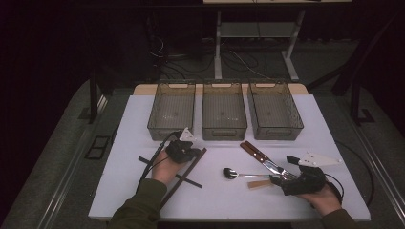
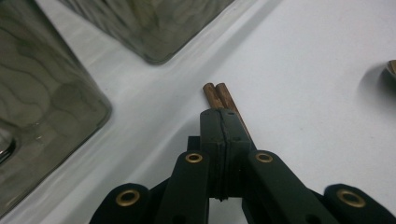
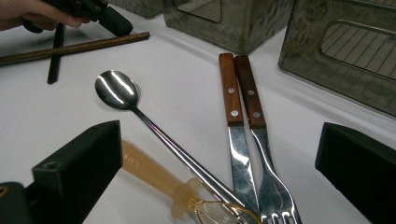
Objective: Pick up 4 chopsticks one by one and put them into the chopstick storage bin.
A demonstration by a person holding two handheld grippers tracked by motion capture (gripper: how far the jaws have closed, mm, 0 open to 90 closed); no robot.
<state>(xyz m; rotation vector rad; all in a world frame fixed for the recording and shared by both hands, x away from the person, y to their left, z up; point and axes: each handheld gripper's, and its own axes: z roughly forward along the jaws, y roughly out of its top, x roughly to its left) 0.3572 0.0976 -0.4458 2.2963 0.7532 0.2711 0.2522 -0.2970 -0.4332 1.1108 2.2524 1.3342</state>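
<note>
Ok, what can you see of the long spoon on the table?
The spoon is shiny metal with a small oval bowl and a long thin handle. It lies flat on the white table, bowl toward the left tool. Its handle end crosses over a pale plastic handle and meets the knife and fork between the right tool's open jaws.

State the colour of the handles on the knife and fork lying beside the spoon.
Reddish-brown wood with small metal rivets on both the knife and fork; clearest in the right gripper view.
</note>
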